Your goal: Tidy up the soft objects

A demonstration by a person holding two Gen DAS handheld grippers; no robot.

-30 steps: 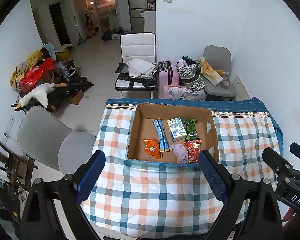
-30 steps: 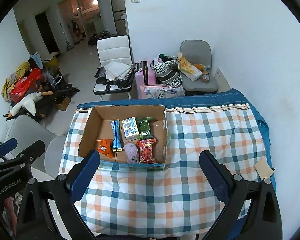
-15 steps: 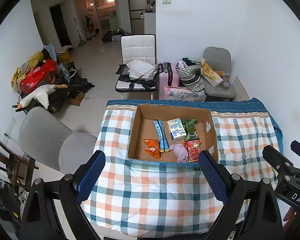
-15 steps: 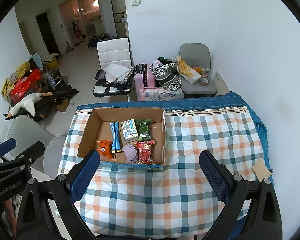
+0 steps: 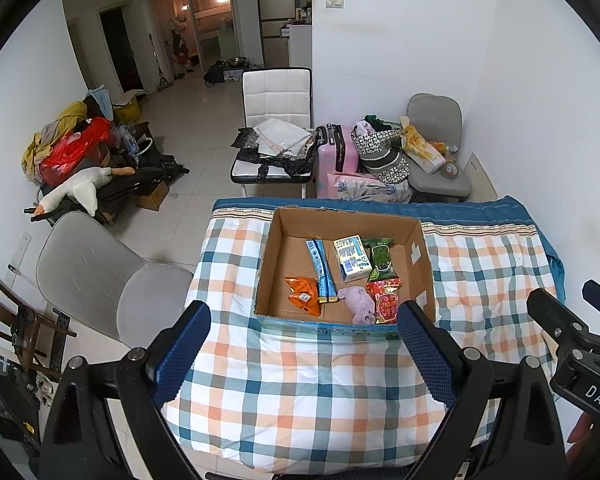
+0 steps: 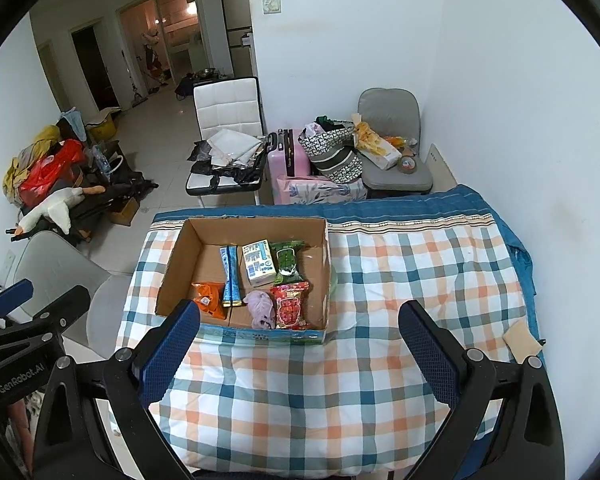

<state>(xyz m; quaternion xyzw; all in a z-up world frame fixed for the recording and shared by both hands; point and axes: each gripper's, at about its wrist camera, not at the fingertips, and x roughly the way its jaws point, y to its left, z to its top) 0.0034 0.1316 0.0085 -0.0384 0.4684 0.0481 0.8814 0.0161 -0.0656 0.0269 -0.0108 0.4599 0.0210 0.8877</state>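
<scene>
An open cardboard box [image 5: 416,256] [image 6: 180,264] sits on the checked quilt [image 5: 308,392] [image 6: 412,276]. Inside lie an orange packet [image 5: 302,294] [image 6: 208,298], a blue stick pack [image 5: 320,268] [image 6: 230,274], a white tissue pack [image 5: 352,258] [image 6: 259,262], a green packet [image 5: 380,260] [image 6: 287,262], a red packet [image 5: 386,302] [image 6: 291,306] and a purple soft toy [image 5: 358,302] [image 6: 260,306]. My left gripper [image 5: 302,346] is open and empty, near the box's front wall. My right gripper [image 6: 298,346] is open and empty, right of the box front.
A beige pad [image 6: 522,340] lies at the quilt's right edge. A grey chair [image 5: 100,280] stands left of the table. Beyond are a white chair [image 5: 276,120], a pink suitcase [image 5: 336,156], bags and a second grey chair [image 5: 436,148]. A wall runs along the right.
Both views have tilted up slightly, so the box sits a little lower in frame. Nothing in the box has moved. Both grippers stay open.
</scene>
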